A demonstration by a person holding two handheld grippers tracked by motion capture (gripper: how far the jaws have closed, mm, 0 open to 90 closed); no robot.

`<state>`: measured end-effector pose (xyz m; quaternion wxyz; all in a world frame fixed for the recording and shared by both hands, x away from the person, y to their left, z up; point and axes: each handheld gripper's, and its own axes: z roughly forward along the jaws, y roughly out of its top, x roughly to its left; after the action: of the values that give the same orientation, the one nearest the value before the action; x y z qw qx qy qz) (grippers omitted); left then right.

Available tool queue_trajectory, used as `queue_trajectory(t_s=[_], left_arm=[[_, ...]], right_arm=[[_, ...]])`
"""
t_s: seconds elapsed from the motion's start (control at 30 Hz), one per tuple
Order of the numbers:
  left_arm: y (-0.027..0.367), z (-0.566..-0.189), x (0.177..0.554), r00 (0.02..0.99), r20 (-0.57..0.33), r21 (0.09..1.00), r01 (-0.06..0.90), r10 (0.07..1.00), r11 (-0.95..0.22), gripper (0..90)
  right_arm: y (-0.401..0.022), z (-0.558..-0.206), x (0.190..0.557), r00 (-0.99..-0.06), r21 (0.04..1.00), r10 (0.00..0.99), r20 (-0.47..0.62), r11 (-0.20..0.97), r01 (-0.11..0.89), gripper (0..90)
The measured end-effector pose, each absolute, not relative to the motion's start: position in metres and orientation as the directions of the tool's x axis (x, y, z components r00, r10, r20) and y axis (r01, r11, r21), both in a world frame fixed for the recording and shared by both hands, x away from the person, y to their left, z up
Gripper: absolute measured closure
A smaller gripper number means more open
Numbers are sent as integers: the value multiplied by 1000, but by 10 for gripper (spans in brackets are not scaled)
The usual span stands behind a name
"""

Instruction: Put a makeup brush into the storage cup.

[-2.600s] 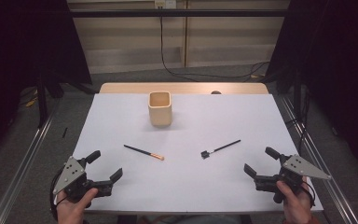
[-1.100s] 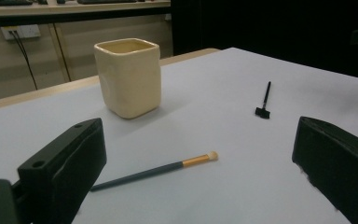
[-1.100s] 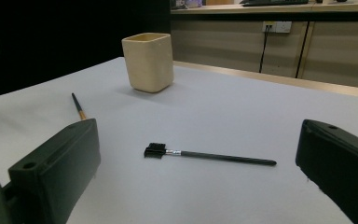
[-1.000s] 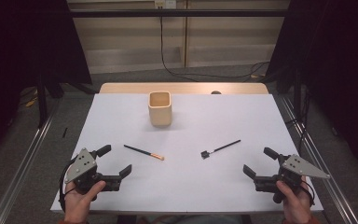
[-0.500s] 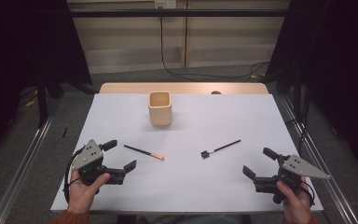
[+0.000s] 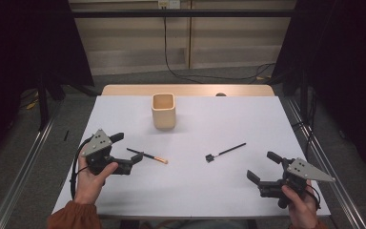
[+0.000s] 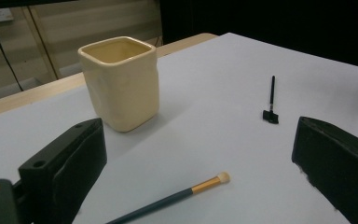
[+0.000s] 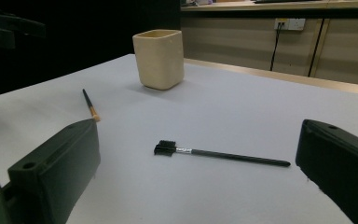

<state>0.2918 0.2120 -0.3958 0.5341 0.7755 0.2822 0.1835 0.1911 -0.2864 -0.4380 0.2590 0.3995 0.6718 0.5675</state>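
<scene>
1. The left hand-held gripper is held with its jaws spread wide, empty, at the dark handle end of the small makeup brush, which lies flat on the white surface.
2. The right hand-held gripper is likewise held agape and empty, near the surface's right front.
3. The brow comb brush lies between them; the cream square cup stands upright farther back.

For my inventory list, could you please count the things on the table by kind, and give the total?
Cups: 1, the cream cup
Brushes: 2, the gold-tipped brush and the black brush
Total: 3
</scene>
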Motion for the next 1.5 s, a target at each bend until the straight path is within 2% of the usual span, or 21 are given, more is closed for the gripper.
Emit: queue_trajectory(t_s=[0.47,0.87,1.1,1.5], left_arm=[[207,-395,314,796,-16,913,259,605,-316,26],[198,-384,333,811,-6,923,229,585,-308,26],[191,-381,345,828,27,904,220,560,-367,42],[181,-385,359,851,39,827,267,525,-494,39]], right_arm=[[-287,-439,191,-548,968,830,100,46,247,0],[-288,-438,190,-542,969,834,100,43,245,0],[-287,-439,190,-547,968,831,100,46,248,0],[-287,-439,191,-550,966,829,104,47,253,0]])
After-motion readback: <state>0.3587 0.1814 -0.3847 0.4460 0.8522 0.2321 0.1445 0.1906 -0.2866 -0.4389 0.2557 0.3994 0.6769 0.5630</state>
